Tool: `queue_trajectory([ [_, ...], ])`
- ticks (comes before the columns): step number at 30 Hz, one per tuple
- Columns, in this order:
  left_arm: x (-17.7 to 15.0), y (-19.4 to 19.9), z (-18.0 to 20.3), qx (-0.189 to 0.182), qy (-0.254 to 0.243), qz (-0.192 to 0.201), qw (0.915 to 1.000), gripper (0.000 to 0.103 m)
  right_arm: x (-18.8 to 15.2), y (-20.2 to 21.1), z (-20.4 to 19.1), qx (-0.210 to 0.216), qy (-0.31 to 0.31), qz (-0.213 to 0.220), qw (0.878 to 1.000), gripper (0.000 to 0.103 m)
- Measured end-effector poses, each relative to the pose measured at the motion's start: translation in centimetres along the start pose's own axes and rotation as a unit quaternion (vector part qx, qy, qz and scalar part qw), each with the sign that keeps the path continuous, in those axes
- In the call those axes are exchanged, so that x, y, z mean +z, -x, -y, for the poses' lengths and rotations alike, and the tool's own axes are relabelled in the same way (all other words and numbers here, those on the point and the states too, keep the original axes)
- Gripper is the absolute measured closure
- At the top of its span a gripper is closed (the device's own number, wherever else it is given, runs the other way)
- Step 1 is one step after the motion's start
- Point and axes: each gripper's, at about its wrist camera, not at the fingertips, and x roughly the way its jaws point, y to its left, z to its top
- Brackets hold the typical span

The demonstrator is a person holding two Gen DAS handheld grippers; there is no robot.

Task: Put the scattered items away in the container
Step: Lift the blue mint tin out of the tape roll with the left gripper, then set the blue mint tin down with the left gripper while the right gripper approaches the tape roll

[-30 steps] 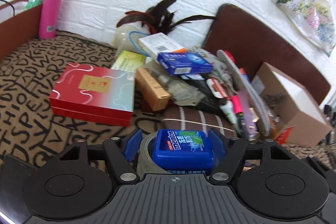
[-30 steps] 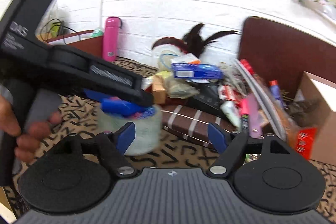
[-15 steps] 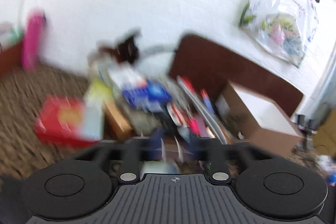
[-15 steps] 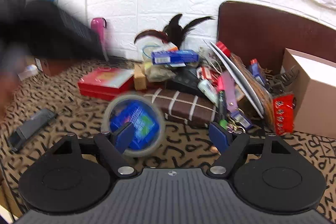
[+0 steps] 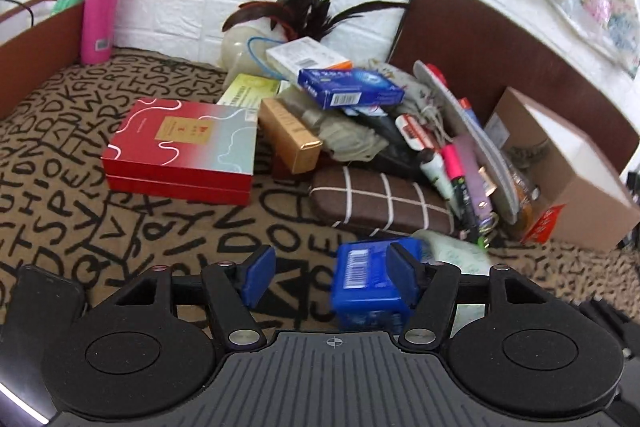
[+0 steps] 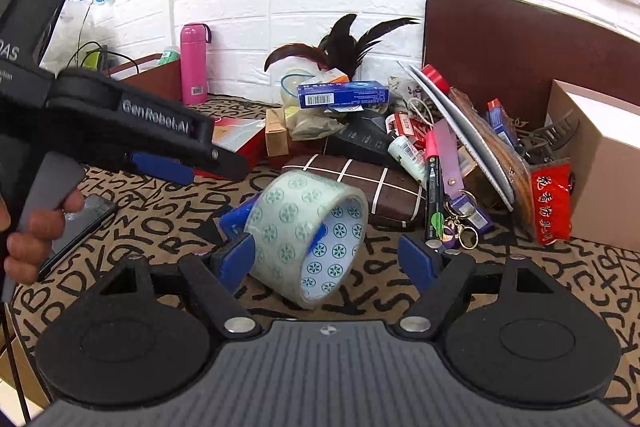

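A blue mint box lies on the letter-print cloth between the jaws of my left gripper. The jaws are open; the box sits beside the right finger, well apart from the left one. A roll of clear patterned tape stands tilted on its edge between the fingers of my right gripper. That gripper is open, with the roll leaning on the left finger and a gap on the right. The tape's edge peeks in right of the mint box. An open cardboard box stands at the right.
A heap of small items lies in front of a brown board; a red gift box sits left of it. A pink bottle stands at the wall, a phone at the left. A hand holds the left gripper's handle.
The mint box, earlier gripped on top of the tape roll, is out of the left jaws, which have spread. The tape roll has tipped onto its edge in front of the right gripper.
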Motion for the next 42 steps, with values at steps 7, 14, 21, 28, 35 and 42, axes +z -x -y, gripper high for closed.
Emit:
queue_trajectory([
  [7,-0.8,-0.8,-0.3,0.01,0.001,-0.013,0.9999,0.021,0.4,-2.1,-1.0,0.001,0.01,-0.007,1.0,0.022],
  [14,-1.3,-0.7,-0.2,0.001,0.01,-0.022,0.9997,0.021,-1.1,-2.3,3.3,-0.074,-0.058,-0.038,0.995,0.022],
  [21,-1.8,-1.9,2.0,-0.019,-0.017,-0.035,0.9991,0.023,-0.5,-0.8,3.5,-0.05,-0.059,-0.001,0.997,0.022],
  [28,-2.1,-2.0,0.0,0.008,0.016,-0.045,0.9988,0.021,0.5,-2.5,1.5,0.028,-0.034,-0.011,0.999,0.061],
  [35,-2.3,-1.9,0.8,-0.001,0.004,-0.042,0.9991,0.019,0.6,-1.1,1.8,0.05,-0.047,-0.014,0.998,0.086],
  [42,-2.2,-2.3,2.0,-0.007,-0.003,-0.041,0.9991,0.016,1.5,2.6,2.8,-0.022,-0.017,-0.019,0.999,0.087],
])
